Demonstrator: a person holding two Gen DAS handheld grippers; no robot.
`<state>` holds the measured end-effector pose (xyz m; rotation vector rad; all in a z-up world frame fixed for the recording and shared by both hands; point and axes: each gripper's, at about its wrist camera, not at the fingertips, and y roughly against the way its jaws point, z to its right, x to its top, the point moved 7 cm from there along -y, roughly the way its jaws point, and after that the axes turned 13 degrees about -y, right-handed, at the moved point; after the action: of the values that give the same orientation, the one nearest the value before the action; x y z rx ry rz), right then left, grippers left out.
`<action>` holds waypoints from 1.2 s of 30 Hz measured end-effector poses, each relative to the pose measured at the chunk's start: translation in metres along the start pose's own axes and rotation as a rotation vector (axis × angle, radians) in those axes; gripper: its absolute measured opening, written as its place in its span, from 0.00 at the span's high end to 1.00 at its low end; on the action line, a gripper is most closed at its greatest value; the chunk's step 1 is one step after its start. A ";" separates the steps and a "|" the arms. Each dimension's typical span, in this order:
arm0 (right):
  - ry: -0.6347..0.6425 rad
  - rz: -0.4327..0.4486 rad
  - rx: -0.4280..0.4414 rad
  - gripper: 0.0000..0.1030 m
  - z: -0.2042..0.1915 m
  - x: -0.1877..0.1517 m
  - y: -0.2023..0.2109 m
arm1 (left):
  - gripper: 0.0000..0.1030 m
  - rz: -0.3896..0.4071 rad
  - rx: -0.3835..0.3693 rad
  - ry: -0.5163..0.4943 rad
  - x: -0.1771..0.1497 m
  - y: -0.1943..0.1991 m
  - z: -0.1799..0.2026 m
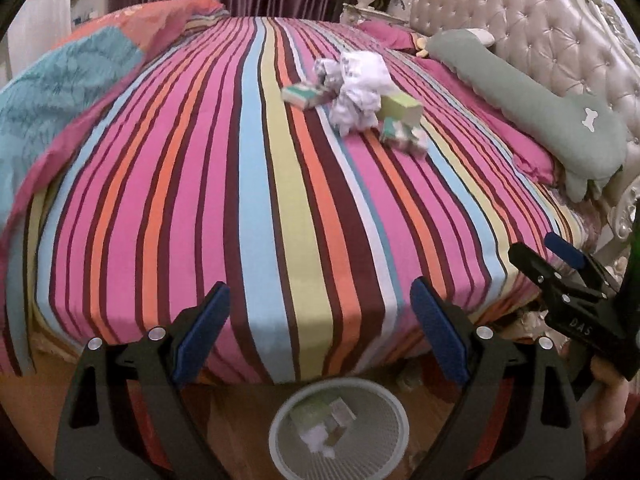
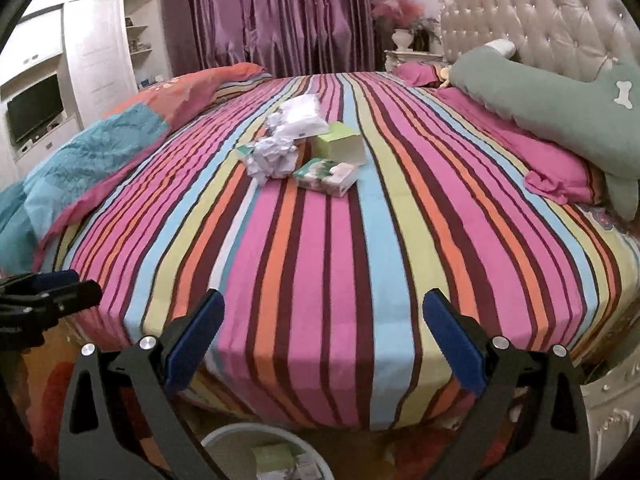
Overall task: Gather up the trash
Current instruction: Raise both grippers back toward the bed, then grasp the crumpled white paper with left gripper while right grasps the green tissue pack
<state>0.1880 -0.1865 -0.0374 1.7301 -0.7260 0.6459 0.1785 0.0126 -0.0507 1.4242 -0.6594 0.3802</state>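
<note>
Bed (image 2: 320, 260) under striped sheet, stripes pink, orange, light blue, yellow-green, maroon. Folded quilt (image 2: 100, 152), teal and orange, along bed's left edge. Tufted cream headboard (image 2: 552, 12) at right. Long green pillow with white bone patch (image 2: 560, 112) leaning on headboard, over pink pillow (image 2: 560, 176). Purple curtain (image 2: 288, 16) behind bed. White vase with pink flowers (image 2: 402, 36) on nightstand beside headboard. White wardrobe (image 2: 96, 52) and dark TV screen (image 2: 34, 108) at far left. Wooden floor (image 1: 32, 420) below bed.
</note>
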 end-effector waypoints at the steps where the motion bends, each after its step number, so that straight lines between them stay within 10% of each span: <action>1: 0.006 0.001 -0.006 0.08 -0.001 0.004 -0.003 | 0.14 0.009 -0.004 0.002 0.010 -0.005 -0.002; 21: 0.065 -0.141 0.082 0.08 -0.006 0.072 -0.110 | 0.14 0.003 -0.078 -0.083 0.164 -0.119 -0.007; 36: 0.209 -0.225 0.112 0.08 -0.018 0.091 -0.162 | 0.14 -0.115 -0.054 -0.189 0.197 -0.190 0.004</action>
<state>0.3674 -0.1476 -0.0685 1.7829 -0.3495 0.7086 0.4451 -0.0441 -0.0762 1.4502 -0.7311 0.1372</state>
